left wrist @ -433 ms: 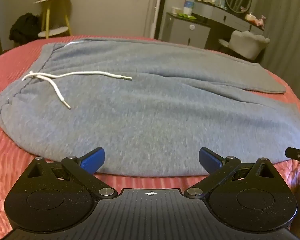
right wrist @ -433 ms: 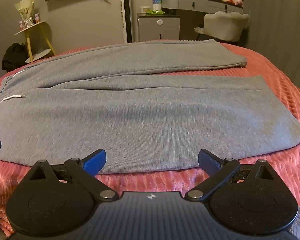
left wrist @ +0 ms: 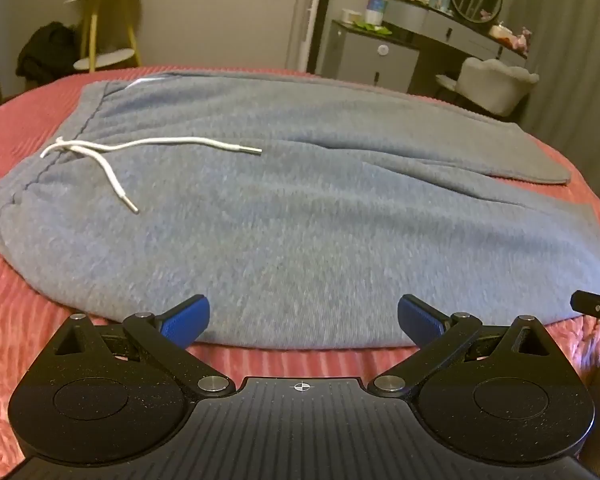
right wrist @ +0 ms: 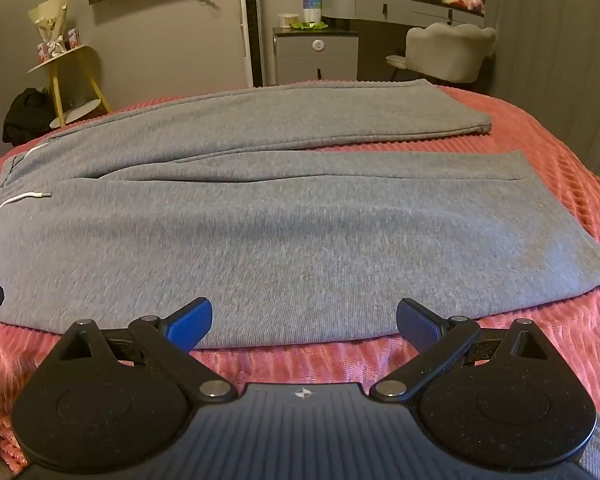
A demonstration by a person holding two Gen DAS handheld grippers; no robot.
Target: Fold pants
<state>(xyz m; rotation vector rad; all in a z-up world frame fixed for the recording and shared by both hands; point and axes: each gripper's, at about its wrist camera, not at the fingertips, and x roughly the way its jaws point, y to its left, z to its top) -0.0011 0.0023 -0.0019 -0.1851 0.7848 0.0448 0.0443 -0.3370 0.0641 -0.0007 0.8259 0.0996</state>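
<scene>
Pants [right wrist: 284,232] lie spread flat across the bed [right wrist: 548,152] in front of you, grey and soft, with both legs stretched out toward your right. The near leg is the one closest to your grippers; the far leg [right wrist: 300,120] lies beside it, touching near the crotch and parting toward the cuffs, so a wedge of the pink ribbed bedspread shows between them. The waistband [left wrist: 32,184] is at your left, slightly bunched along its stitched edge. A white drawstring [left wrist: 148,144] lies loose on top of the fabric there, one end running out toward the legs and the other curling down toward you, each ending in a metal tip.

Your left gripper [left wrist: 303,322] sits low over the near edge of the pants by the waist end; its jaws stand wide apart with nothing between them, the blue pads just over the hem of the cloth. Your right gripper [right wrist: 304,326] is farther along the same edge, tipped downward, its jaws likewise spread wide and holding nothing.

Behind the bed you have a grey cabinet [right wrist: 318,56], a pale chair [right wrist: 448,50] and a small yellow side table [right wrist: 64,80].
</scene>
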